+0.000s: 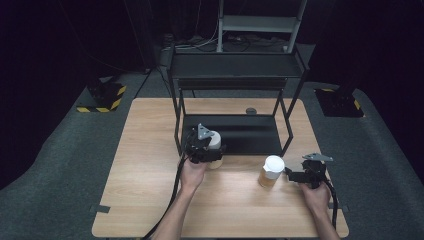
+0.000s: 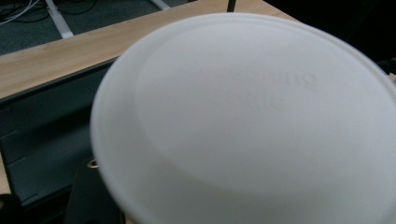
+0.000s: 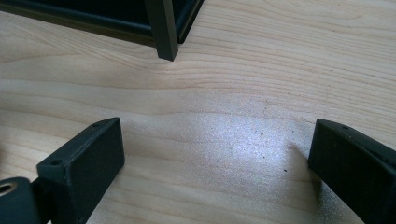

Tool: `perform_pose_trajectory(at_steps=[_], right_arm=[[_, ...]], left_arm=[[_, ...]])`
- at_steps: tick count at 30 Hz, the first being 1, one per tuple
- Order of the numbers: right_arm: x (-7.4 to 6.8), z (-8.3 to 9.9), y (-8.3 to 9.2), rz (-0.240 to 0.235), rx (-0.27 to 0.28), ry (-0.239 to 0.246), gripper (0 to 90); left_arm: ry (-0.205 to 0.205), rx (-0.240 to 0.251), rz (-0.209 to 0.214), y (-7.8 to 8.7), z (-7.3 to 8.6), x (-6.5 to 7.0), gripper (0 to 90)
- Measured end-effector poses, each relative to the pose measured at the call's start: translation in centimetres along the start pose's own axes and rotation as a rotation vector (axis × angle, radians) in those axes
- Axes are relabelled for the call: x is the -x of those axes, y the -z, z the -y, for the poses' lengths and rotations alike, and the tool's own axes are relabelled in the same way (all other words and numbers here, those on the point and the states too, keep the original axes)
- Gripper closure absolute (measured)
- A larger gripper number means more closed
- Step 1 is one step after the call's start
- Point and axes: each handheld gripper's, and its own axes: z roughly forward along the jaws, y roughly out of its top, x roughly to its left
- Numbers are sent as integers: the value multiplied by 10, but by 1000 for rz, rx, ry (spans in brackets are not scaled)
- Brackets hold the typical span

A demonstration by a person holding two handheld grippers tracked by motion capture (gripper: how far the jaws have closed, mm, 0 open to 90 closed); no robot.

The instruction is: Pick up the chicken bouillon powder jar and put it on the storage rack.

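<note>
Cup (image 1: 215,142) with a white lid sits clamped in the left gripper's (image 1: 207,150) fingers, held by its side at the black rack's (image 1: 235,65) front so it stays upright. Right gripper (image 1: 300,175) rests on the bench (image 1: 150,165), fingers apart and empty, beside a second cup (image 1: 271,171).

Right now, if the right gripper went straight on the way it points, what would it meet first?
Probably the black rack leg on the wooden table. The right gripper has open fingers over bare wood, and that leg stands ahead of them, slightly off centre, so it might just pass beside it.
</note>
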Motion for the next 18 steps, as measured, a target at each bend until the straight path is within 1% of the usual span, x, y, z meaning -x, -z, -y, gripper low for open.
perform_pose_trajectory(at_steps=[4,9,10,15,18], right_arm=[[0,0,0,0,0,1,31],[0,0,0,0,0,1,30],[0,0,0,0,0,2,31],[0,0,0,0,0,1,30],[0,0,0,0,0,2,31]], left_arm=[[-2,-11,16,7,-17,-2,355],[-1,-10,37,17,-38,-7,355],[-2,-14,44,19,-44,-9,354],[-21,-26,73,27,-69,-14,354],[-28,-28,86,30,-81,-15,355]])
